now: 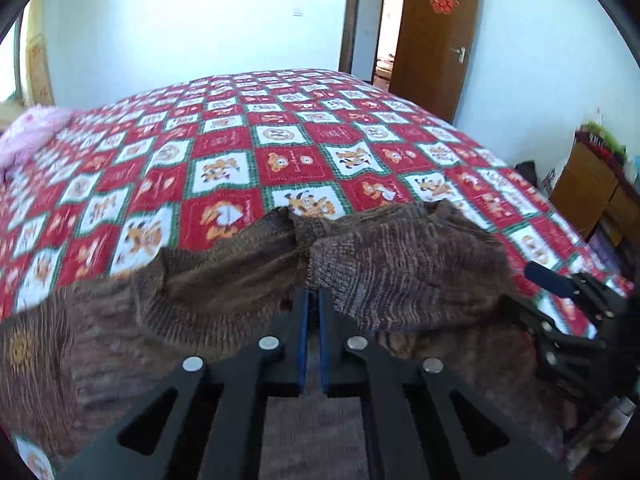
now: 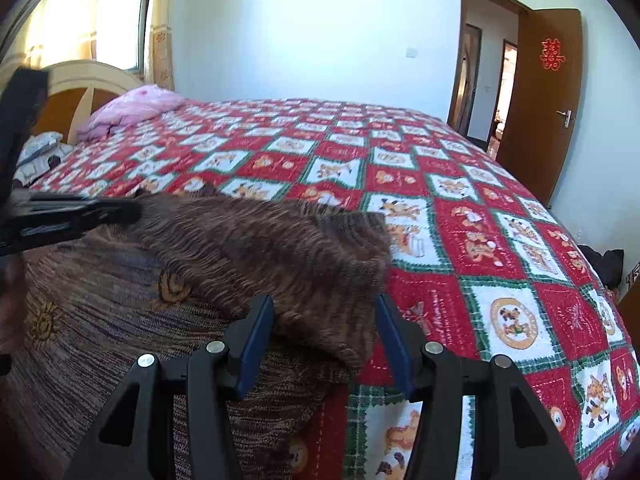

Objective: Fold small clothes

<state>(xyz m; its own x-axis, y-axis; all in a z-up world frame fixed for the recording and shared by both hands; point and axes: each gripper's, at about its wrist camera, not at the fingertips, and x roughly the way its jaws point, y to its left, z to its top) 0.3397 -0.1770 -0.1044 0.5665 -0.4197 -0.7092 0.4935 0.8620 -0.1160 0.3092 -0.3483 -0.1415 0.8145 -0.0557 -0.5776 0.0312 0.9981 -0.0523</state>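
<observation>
**Brown knit half-folded on the bed, left jaws together, right jaws straddling the fold**

The brown knit garment [image 1: 224, 280] is lying near the edge of the bed, on the red checked bedspread [image 1: 280, 152], and it is spreading mostly sideways across both views, with a sleeve-like flap [image 2: 280, 248] already doubled over the body of the cloth. The left gripper [image 1: 314, 296] is sitting with its blue pads almost touching, tips right at a ridge of knit where two folds are meeting (whether a thin pinch of fabric is caught between them, the left wrist view is not making plain). The right gripper [image 2: 324, 320] is standing with its jaws well apart, one pad on each side of the rounded end of the folded flap, and neither pad is pressing on the cloth.

What the coming move is probably turning on: the flap is running from the right gripper away and to the left, toward the left gripper, so its long axis is lying across the two hands rather than away from them. The right hand is the nearer one to the flap's free end, which is sitting directly between its pads; closing there looks like the natural next grasp.
</observation>
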